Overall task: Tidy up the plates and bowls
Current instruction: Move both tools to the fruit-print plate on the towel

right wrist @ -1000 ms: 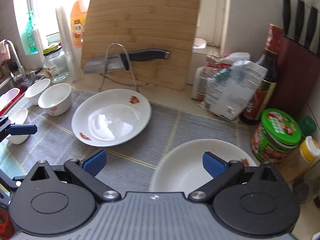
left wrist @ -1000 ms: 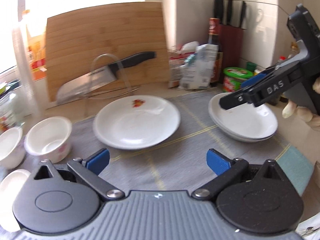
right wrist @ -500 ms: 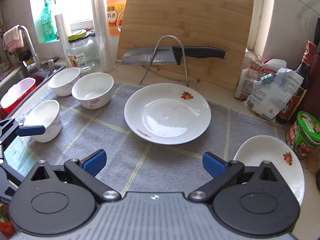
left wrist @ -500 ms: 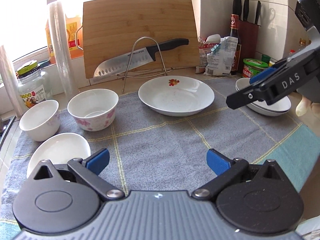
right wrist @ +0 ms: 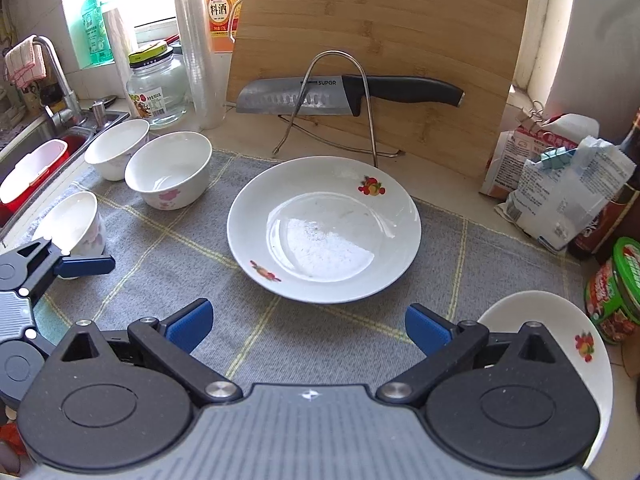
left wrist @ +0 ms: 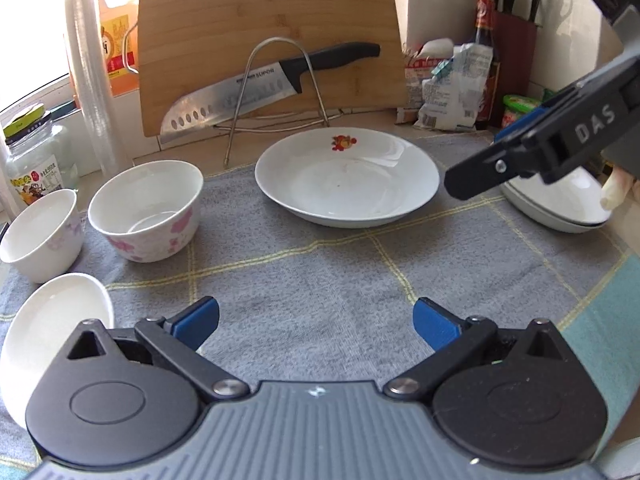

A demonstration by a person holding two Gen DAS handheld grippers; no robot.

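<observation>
A white plate with a fruit print (left wrist: 347, 176) (right wrist: 324, 228) lies in the middle of the grey cloth mat (left wrist: 320, 272). A stack of like plates (left wrist: 560, 208) (right wrist: 560, 328) sits at the mat's right end. Three white bowls stand at the left: a pink-flowered bowl (left wrist: 146, 210) (right wrist: 168, 170), a second bowl (left wrist: 40, 232) (right wrist: 116, 148) behind it, and a nearer bowl (left wrist: 52, 328) (right wrist: 74, 228). My left gripper (left wrist: 316, 318) is open and empty, beside the nearer bowl. My right gripper (right wrist: 306, 326) is open and empty, between the middle plate and the stack.
A knife (right wrist: 352, 92) rests on a wire rack in front of a leaning bamboo board (right wrist: 380, 32). A glass jar (right wrist: 158, 88) and bottles stand back left, beside a sink (right wrist: 36, 152). Food bags (right wrist: 560, 184) and a green-lidded jar (right wrist: 616, 292) crowd the right.
Both views have pulled back and turned left, so the bowls and the whole mat now show. The right gripper has drawn away from the plate stack. Both grippers stay open.
</observation>
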